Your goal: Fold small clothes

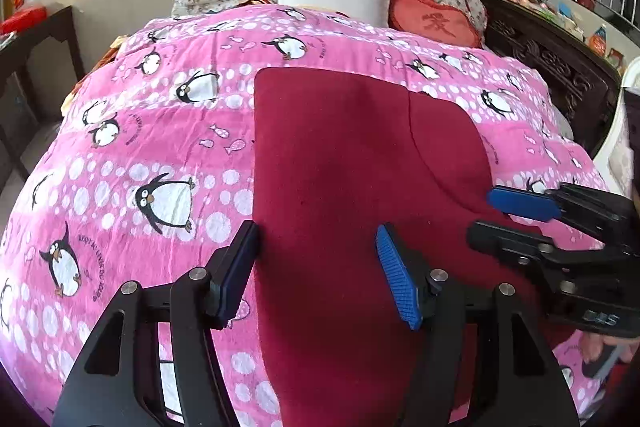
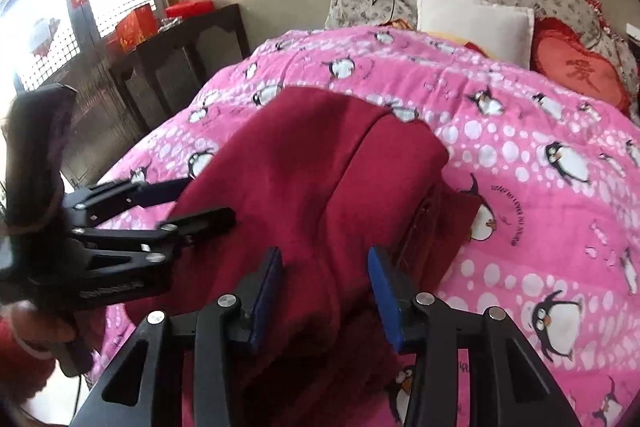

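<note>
Already the dark red garment [image 1: 352, 163] lay on the pink penguin quilt [image 1: 160, 147], seemingly folded lengthwise; cross-folds remained. Left gripper [image 1: 318, 267] and right gripper [image 2: 324, 291] hovered over it, fingers spread, pinching nothing.

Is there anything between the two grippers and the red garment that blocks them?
Nothing visible blocks them. The red garment lies flat on the pink quilt, with nothing on top of it. The left gripper and the right gripper are both open directly over its near end, fabric showing between their fingers.
</note>
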